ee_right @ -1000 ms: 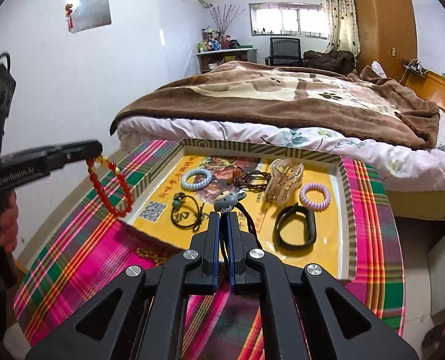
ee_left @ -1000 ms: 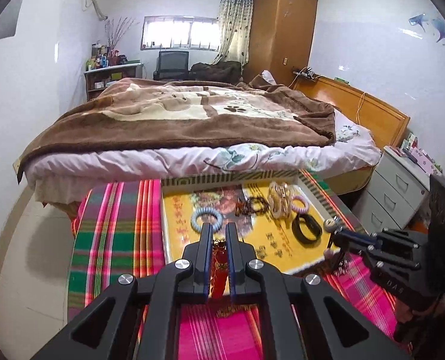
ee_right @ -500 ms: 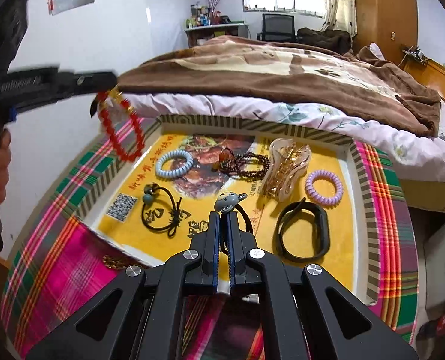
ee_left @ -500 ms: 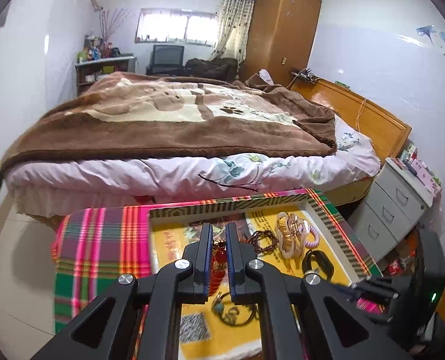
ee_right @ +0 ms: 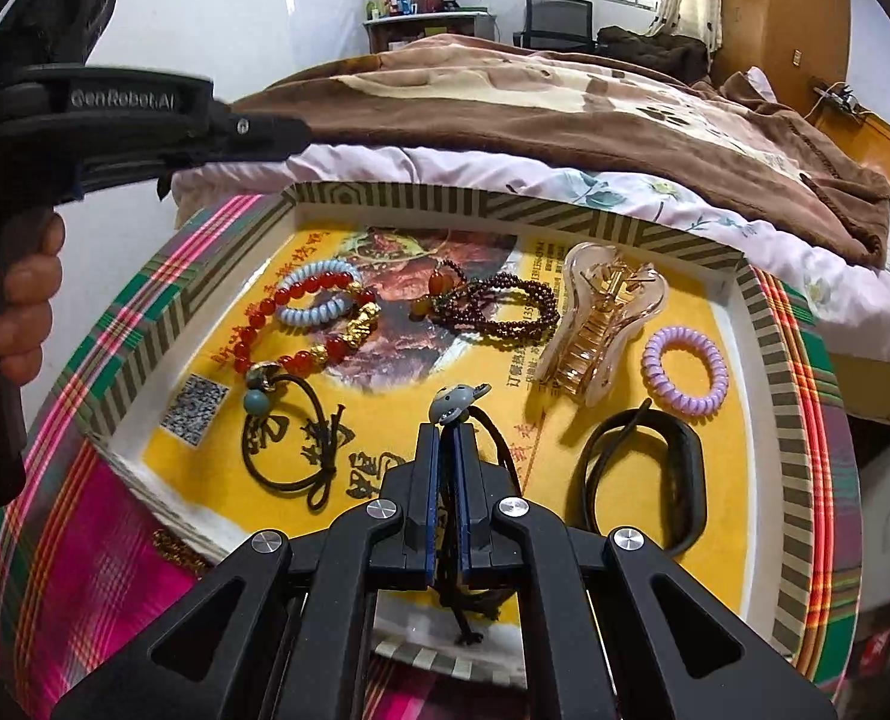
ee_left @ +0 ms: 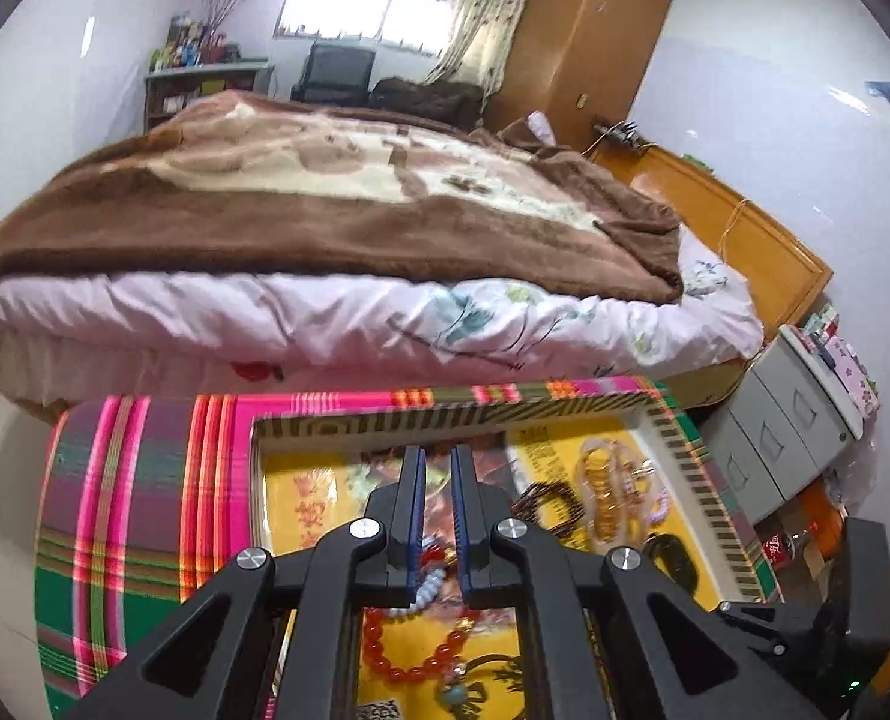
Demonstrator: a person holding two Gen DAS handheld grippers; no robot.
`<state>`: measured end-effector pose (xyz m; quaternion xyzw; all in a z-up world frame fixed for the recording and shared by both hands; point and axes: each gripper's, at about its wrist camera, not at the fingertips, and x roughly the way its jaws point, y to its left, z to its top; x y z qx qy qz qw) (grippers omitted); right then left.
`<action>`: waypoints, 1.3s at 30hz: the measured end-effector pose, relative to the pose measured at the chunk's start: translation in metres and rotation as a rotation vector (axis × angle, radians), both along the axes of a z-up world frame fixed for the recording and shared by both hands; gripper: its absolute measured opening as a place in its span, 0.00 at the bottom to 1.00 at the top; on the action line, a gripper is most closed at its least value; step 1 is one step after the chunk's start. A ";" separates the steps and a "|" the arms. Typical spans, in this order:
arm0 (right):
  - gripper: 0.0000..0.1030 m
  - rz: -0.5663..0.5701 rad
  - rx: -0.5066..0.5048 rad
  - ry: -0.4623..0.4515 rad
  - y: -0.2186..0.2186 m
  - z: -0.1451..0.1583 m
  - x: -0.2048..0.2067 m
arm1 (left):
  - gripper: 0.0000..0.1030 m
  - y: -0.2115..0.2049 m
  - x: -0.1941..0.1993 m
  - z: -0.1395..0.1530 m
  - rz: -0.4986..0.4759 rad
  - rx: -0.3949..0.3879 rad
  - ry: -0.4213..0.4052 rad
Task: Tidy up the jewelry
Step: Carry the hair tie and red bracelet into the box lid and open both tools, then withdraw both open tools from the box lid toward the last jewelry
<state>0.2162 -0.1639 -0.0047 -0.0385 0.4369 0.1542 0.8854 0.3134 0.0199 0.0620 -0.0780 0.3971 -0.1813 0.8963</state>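
A yellow tray with a striped rim holds the jewelry. The red bead bracelet lies in its left part, over a pale blue coil tie; it also shows in the left wrist view below my fingers. My left gripper is slightly open and empty above it, and appears in the right wrist view at upper left. My right gripper is shut on a black cord hair tie with a grey charm, over the tray's front.
In the tray lie a dark bead bracelet, a clear claw clip, a purple coil tie, a black band and a black hair tie with a teal bead. A plaid cloth covers the table. A bed stands beyond.
My left gripper moved over the tray, opened and let go of the red bead bracelet, which now lies in the tray. My right gripper moved closer over the tray with its hair tie.
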 end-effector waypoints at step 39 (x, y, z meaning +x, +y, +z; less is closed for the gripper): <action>0.42 -0.047 0.054 -0.044 -0.011 0.025 -0.042 | 0.33 0.019 -0.078 0.004 0.033 -0.003 0.028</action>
